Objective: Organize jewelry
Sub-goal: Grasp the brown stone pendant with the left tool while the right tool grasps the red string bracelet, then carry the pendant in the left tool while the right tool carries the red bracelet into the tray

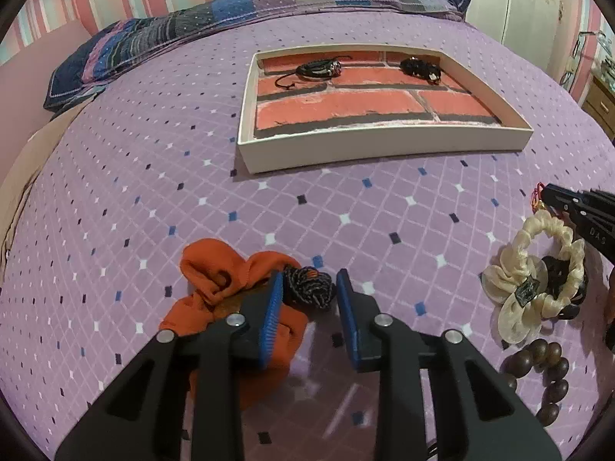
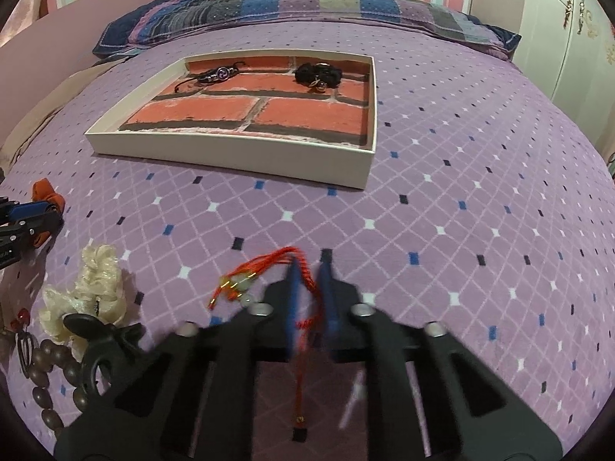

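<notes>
My left gripper (image 1: 309,274) has its blue pads against the sides of a dark braided cord bracelet (image 1: 307,288). The bracelet lies at the edge of an orange cloth pouch (image 1: 226,288) on the purple bedspread. My right gripper (image 2: 309,269) is shut on a red string bracelet (image 2: 269,265) with small gold and pale beads, and its tail hangs down between the jaws. The right gripper (image 1: 546,192) also shows at the right edge of the left wrist view. A white tray (image 1: 246,134) lined with a brick pattern holds a black leather bracelet (image 1: 319,69) and a black bundle (image 1: 419,67).
A cream flower scrunchie (image 1: 538,269), a brown wooden bead bracelet (image 1: 546,376) and a black hair clip (image 2: 100,345) lie close together between the two grippers. Striped pillows (image 2: 307,11) line the far edge of the bed. A white wardrobe (image 2: 569,19) stands at the right.
</notes>
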